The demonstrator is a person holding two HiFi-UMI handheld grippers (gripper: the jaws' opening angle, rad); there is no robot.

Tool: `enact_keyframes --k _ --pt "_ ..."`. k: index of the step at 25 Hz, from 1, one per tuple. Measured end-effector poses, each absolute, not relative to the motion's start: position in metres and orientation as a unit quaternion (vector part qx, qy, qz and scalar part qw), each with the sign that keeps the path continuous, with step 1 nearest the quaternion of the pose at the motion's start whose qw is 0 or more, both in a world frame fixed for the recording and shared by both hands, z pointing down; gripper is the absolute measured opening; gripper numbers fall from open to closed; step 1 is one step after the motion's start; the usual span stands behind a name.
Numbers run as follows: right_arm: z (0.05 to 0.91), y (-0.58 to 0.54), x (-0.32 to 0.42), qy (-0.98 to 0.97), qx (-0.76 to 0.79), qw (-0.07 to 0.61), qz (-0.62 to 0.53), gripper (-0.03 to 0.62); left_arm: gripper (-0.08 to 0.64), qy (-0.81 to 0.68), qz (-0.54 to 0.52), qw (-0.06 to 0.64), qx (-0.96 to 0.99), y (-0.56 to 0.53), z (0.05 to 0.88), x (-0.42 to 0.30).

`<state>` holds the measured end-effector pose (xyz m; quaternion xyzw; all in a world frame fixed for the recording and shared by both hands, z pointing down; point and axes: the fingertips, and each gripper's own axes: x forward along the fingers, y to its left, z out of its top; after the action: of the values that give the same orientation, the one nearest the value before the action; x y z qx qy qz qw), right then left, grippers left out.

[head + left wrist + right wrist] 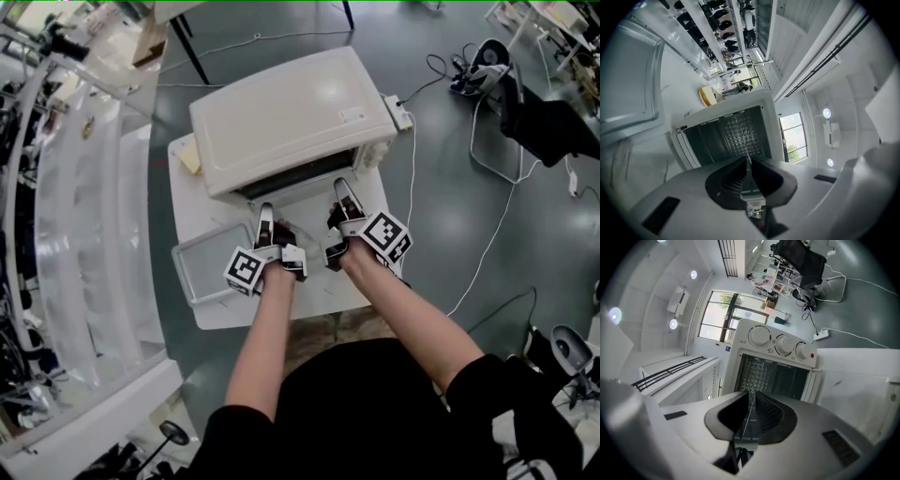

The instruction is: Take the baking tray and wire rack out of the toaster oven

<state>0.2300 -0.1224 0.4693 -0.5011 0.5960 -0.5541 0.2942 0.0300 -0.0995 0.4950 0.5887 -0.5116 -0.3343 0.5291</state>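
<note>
Toaster oven (291, 117) is set long-side across the white desk (216, 314), its open front turned to the person. Before that front, the left hand-held gripper (265, 213) and the right hand-held gripper (343, 187) are each clamped on a thin wire of the wire rack (746, 140). The wire is pointed oven-ward and shown only in the gripper views. The baking tray (202, 267) is laid left of the oven's front. Grey floor (450, 141) is seen around.

No text, brand or numeral is legible in any view.

- A small label (353, 115) on top of the toaster oven (291, 117) is too small to read.
- Scale marks ring the 3 knobs (783, 345) but cannot be read.
- A small blue sign (728, 348) behind the oven is illegible.
- The cubes on the left gripper (265, 214) and right gripper (343, 192) carry black-and-white square markers. These are patterns only, without letters or numerals.
</note>
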Motion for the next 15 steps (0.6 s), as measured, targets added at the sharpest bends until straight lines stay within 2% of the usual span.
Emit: enact_keyframes --k 2,5,15 --pt "0.477 -0.137 0.238 0.589 -0.504 0.304 -0.554 0.072 0.030 -0.511 -0.347 0.530 0.580 -0.109 0.501 0.032" --pt "0.489 -0.156 0.243 0.581 -0.500 0.313 -0.561 0.101 0.120 -0.518 -0.360 0.532 0.565 -0.122 0.509 0.030" --pt "0.501 -0.209 0.235 0.581 -0.489 0.322 -0.565 0.124 0.188 -0.495 -0.395 0.537 0.557 -0.174 0.522 0.033"
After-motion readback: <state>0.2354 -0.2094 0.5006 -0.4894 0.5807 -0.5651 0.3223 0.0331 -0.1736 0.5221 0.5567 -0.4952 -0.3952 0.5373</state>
